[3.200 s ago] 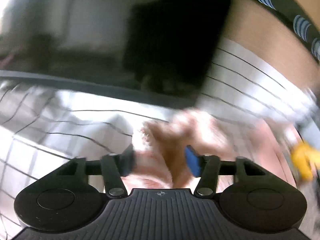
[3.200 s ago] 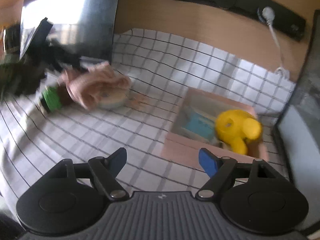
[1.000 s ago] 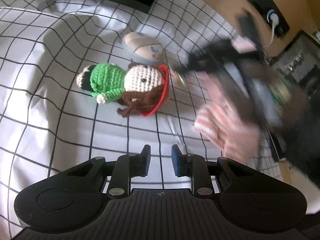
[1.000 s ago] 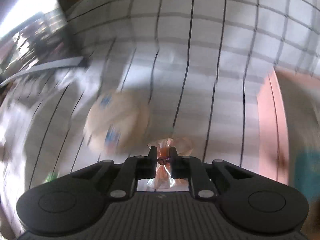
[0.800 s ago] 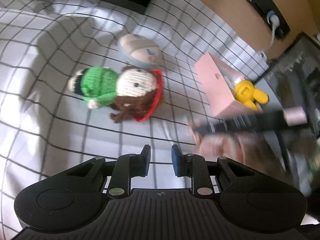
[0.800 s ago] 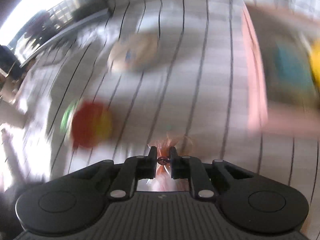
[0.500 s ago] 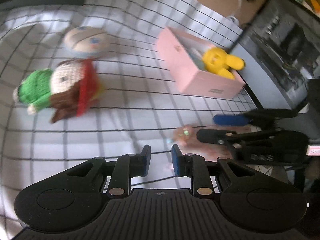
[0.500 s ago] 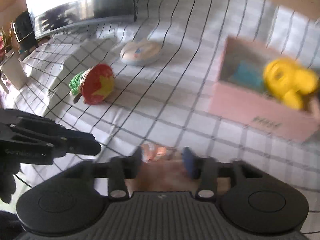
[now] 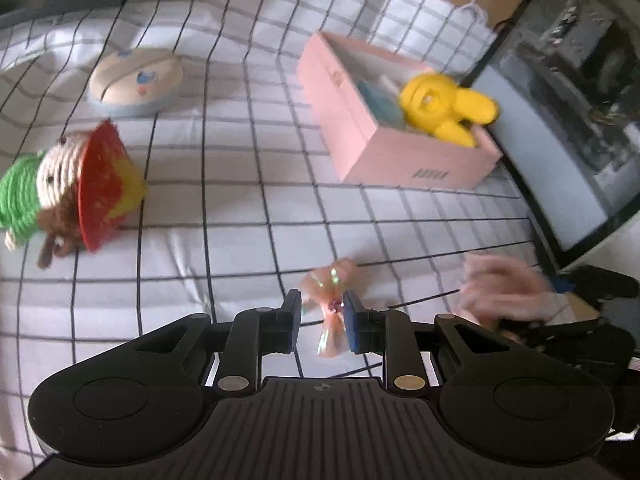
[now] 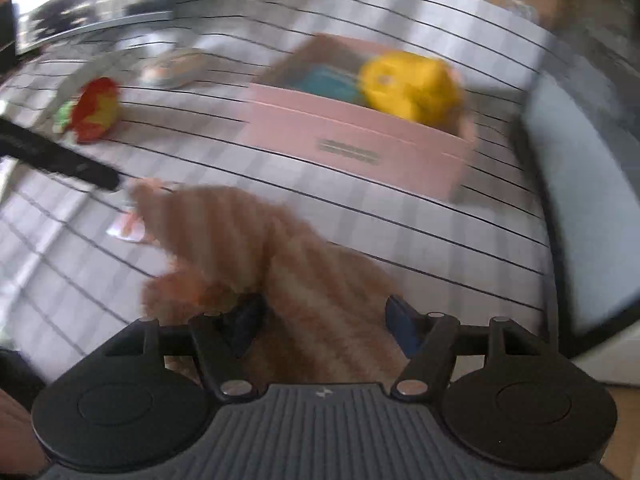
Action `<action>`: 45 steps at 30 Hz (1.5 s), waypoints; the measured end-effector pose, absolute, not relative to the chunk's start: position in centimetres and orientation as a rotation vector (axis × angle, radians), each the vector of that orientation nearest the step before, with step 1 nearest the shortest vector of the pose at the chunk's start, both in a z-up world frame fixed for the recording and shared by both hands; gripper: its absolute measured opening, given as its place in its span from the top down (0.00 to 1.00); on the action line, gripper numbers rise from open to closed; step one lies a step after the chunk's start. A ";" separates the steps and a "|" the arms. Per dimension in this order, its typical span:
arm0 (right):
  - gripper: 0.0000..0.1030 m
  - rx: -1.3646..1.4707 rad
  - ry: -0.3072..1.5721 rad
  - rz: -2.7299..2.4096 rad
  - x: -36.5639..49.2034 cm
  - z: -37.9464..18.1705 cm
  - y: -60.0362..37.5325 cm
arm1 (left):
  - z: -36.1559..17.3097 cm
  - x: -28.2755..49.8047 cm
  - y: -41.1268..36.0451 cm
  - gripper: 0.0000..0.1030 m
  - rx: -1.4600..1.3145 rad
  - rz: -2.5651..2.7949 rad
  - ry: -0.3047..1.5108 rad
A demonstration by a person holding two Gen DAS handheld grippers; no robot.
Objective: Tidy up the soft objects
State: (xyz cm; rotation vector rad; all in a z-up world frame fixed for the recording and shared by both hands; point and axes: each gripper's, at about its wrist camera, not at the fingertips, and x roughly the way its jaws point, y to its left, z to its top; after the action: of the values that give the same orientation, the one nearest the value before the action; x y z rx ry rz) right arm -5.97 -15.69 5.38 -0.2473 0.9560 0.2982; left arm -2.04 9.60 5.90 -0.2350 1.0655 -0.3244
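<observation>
A small pink bow [image 9: 331, 304] lies on the checked cloth between the fingers of my left gripper [image 9: 320, 320], which stand a little apart around it. A pink striped fuzzy cloth [image 10: 280, 264] lies between the wide-open fingers of my right gripper [image 10: 324, 320]; it also shows blurred in the left wrist view [image 9: 508, 288]. A pink box [image 9: 384, 148] holds a yellow plush [image 9: 444, 108] and something teal [image 10: 328, 80]. A crocheted doll [image 9: 68, 192] with green body and red hat lies at left.
A round beige pouch [image 9: 136, 82] lies behind the doll. A dark framed panel [image 9: 572, 128] stands to the right of the box. A dark screen [image 10: 80, 12] is at the back left. The checked cloth [image 9: 240, 216] covers the table.
My right gripper let go of the bow, opened and now straddles the striped cloth. My left gripper swung right and came down around the bow. The striped cloth moved to the front right.
</observation>
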 end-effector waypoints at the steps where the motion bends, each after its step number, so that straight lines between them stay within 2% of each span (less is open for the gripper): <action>1: 0.35 -0.254 0.953 0.268 -6.0 5.3 -16.4 | 5.6 -1.9 9.4 0.76 -0.245 -0.310 1.079; 6: 0.31 -0.179 0.986 0.192 -6.1 3.8 -19.4 | 4.6 -1.3 7.2 0.76 -0.204 -0.329 1.117; 13: 0.22 -0.160 0.930 0.162 -7.4 3.2 -19.3 | 4.0 0.1 4.8 0.75 -0.126 -0.317 1.120; 18: 0.13 -0.089 0.932 0.181 -7.2 2.8 -20.0 | 4.0 0.6 4.1 0.75 -0.105 -0.317 1.132; 23: 0.00 -0.077 0.935 0.204 -7.1 2.3 -19.5 | 3.7 1.0 5.6 0.76 -0.241 -0.301 1.151; 29: 0.01 -0.078 0.980 0.216 -6.3 2.4 -19.1 | 3.9 1.0 4.8 0.76 -0.169 -0.321 1.149; 31: 0.09 -0.090 0.994 0.243 -6.1 2.6 -19.3 | 4.0 0.5 3.9 0.76 -0.083 -0.324 1.132; 33: 0.10 -0.083 0.990 0.246 -6.3 3.5 -19.7 | 4.1 0.2 3.1 0.76 -0.016 -0.321 1.116; 40: 0.10 -0.179 0.818 0.411 -10.7 8.2 -18.4 | 4.0 0.0 3.4 0.77 -0.028 -0.304 1.099; 43: 0.10 -0.263 0.821 0.474 -10.8 7.3 -16.0 | 3.9 0.0 3.3 0.79 -0.025 -0.303 1.097; 45: 0.14 -0.303 0.864 0.470 -10.0 6.0 -14.5 | 4.0 0.1 3.3 0.80 -0.021 -0.308 1.102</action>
State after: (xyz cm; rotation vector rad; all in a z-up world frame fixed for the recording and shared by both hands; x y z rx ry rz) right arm -10.05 -14.50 5.99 -0.3035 0.8642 0.4703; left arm 0.08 3.32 3.96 -0.0213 1.1022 -0.3076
